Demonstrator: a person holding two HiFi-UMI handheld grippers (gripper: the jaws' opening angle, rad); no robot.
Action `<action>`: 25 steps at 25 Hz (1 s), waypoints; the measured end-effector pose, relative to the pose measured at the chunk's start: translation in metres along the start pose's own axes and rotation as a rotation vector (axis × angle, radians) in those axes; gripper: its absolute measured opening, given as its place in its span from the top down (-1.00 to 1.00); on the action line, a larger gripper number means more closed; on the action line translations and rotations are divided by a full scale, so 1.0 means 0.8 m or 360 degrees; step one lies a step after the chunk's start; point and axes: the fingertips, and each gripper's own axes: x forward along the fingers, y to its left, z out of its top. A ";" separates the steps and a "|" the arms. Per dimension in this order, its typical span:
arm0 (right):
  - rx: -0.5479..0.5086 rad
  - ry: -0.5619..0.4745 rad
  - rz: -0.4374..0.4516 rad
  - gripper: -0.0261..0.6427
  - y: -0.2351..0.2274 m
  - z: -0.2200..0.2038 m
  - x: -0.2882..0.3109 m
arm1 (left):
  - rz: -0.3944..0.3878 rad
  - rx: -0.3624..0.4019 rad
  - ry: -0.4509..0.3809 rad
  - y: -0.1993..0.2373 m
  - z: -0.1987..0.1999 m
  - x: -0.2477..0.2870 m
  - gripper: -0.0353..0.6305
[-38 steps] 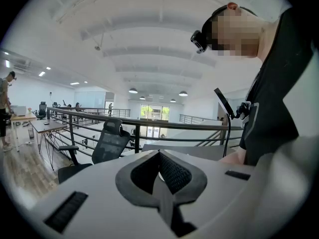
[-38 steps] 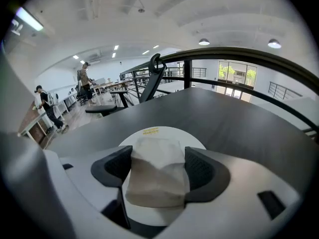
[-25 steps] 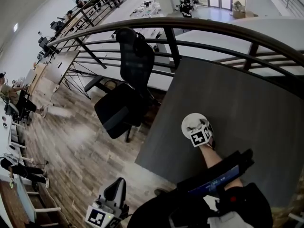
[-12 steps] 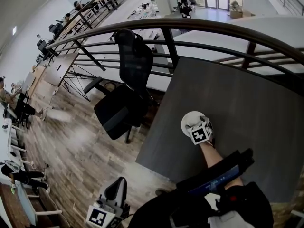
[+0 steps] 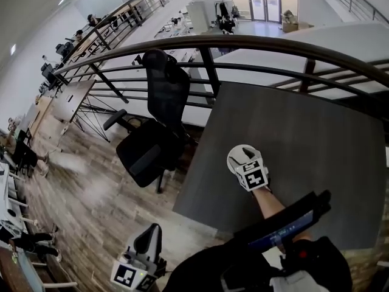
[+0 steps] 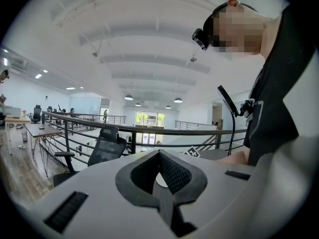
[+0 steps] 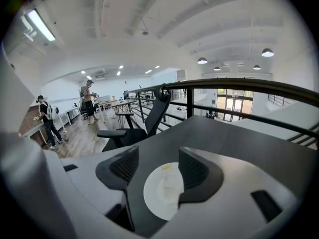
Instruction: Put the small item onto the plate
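Observation:
A round white plate lies near the left edge of the dark grey table. In the right gripper view the plate carries a small pale crumpled item. My right gripper hovers just above the plate. Its jaws stand open with nothing between them and have just been closing somewhat. My left gripper hangs low at the bottom left, off the table and over the floor. In its own view the left gripper has its pads together and holds nothing.
A black office chair stands at the table's left edge. A dark curved railing runs behind the table. The person's forearm reaches in from below. Wooden floor lies to the left, and people stand far off.
My right gripper has risen off the plate, its marker cube now looking a little larger in the head view. The left gripper has stayed where it was.

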 end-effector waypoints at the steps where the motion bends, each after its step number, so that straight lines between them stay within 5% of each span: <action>1: -0.0027 -0.0034 -0.0016 0.21 0.002 0.006 -0.005 | -0.0018 -0.0001 -0.0015 0.003 -0.001 -0.002 0.88; 4: -0.0040 -0.0119 -0.0053 0.52 0.008 0.021 -0.023 | -0.0054 -0.0005 -0.0049 0.012 -0.003 -0.014 0.88; 11: 0.0013 -0.0332 -0.0125 0.78 0.027 0.048 -0.077 | -0.0171 0.0021 -0.0111 0.027 -0.013 -0.044 0.88; 25: 0.0109 -0.0520 -0.0245 0.91 0.100 0.057 -0.182 | -0.0424 0.0003 -0.0175 0.026 -0.020 -0.102 0.88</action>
